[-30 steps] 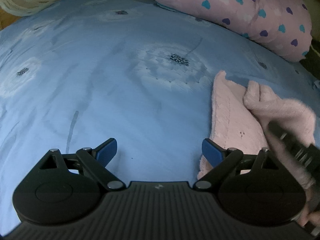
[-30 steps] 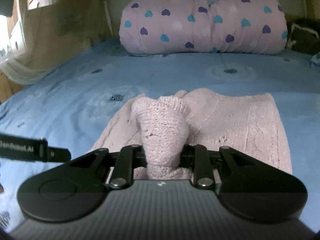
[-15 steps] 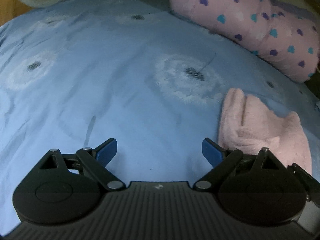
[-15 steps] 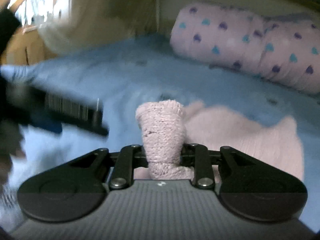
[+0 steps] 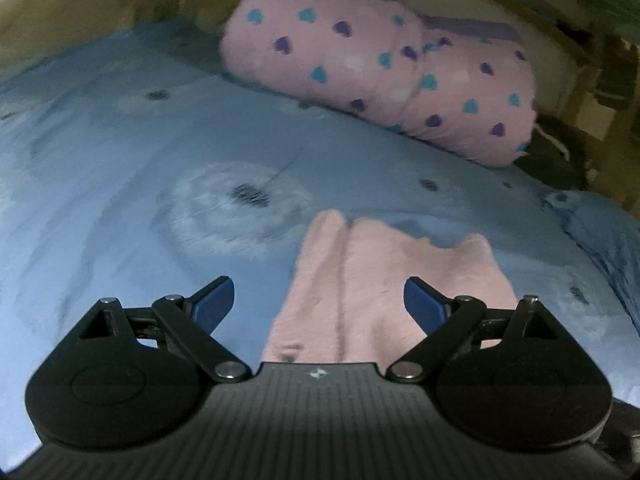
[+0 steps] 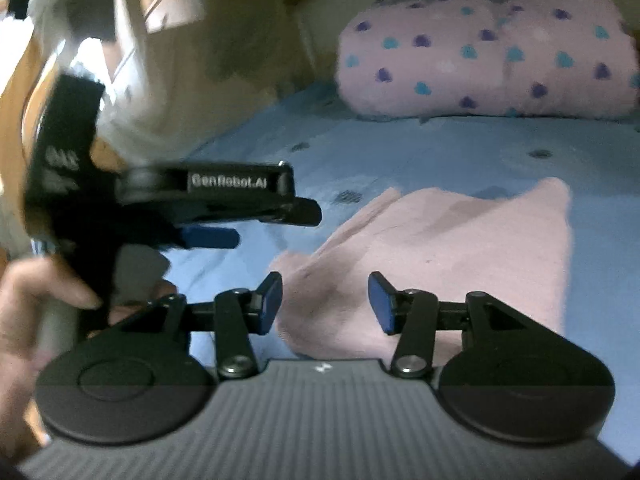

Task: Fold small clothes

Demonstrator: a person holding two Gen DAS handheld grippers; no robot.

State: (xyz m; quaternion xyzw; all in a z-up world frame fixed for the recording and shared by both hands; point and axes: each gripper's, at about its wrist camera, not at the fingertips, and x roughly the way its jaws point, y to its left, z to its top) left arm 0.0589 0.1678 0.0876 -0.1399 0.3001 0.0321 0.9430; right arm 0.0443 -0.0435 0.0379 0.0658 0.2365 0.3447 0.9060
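Observation:
A pink knitted garment (image 5: 384, 280) lies folded flat on the blue bedsheet (image 5: 120, 184), with two folded edges side by side along its left. My left gripper (image 5: 318, 300) hovers open just above its near end, blue pads wide apart and nothing between them. In the right wrist view the same garment (image 6: 460, 248) spreads ahead and to the right. My right gripper (image 6: 324, 304) has its jaws opening; the pads stand clear of the knit, which lies below the gap. The left gripper (image 6: 276, 226) shows side-on at the left, held by a hand (image 6: 36, 300).
A rolled pink duvet with blue and purple hearts (image 5: 380, 68) lies across the head of the bed, also the duvet (image 6: 480, 56) in the right wrist view. Wooden furniture and a pale net curtain (image 6: 160, 80) stand to the left. Dark items (image 5: 560, 152) sit at the bed's far right.
My right gripper has let go of the bunched pink fold, which now lies flat. Both grippers have lifted and swung, and the left one now faces the garment instead of bare sheet.

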